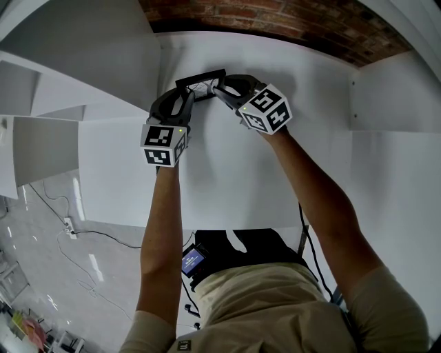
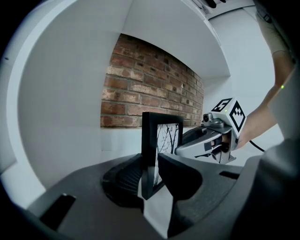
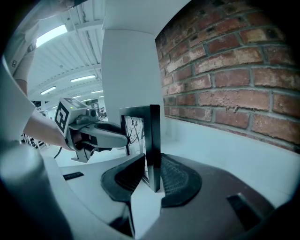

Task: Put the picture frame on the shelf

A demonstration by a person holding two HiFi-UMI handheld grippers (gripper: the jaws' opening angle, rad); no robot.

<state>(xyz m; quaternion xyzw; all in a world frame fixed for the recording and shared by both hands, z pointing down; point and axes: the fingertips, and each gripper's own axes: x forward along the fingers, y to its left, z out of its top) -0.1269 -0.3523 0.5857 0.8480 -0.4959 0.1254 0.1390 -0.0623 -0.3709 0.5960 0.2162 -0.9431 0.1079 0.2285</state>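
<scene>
A black picture frame [image 1: 201,84] with a bare-tree print stands upright at the back of the white shelf [image 1: 227,165], close to the brick wall. My left gripper [image 1: 187,95] is shut on the frame's left end, and my right gripper [image 1: 219,90] is shut on its right end. In the left gripper view the picture frame [image 2: 161,140] sits edge-on between the jaws of the left gripper [image 2: 152,176], with the right gripper [image 2: 208,140] beyond it. In the right gripper view the right gripper [image 3: 152,174] pinches the picture frame [image 3: 151,140], with the left gripper [image 3: 91,131] behind.
A brick wall [image 1: 289,21] closes the back of the shelf bay. White side panels [image 1: 393,96] rise at left and right. Smaller white compartments [image 1: 41,131] lie to the left. Cables [image 1: 76,234] run over the glossy floor below.
</scene>
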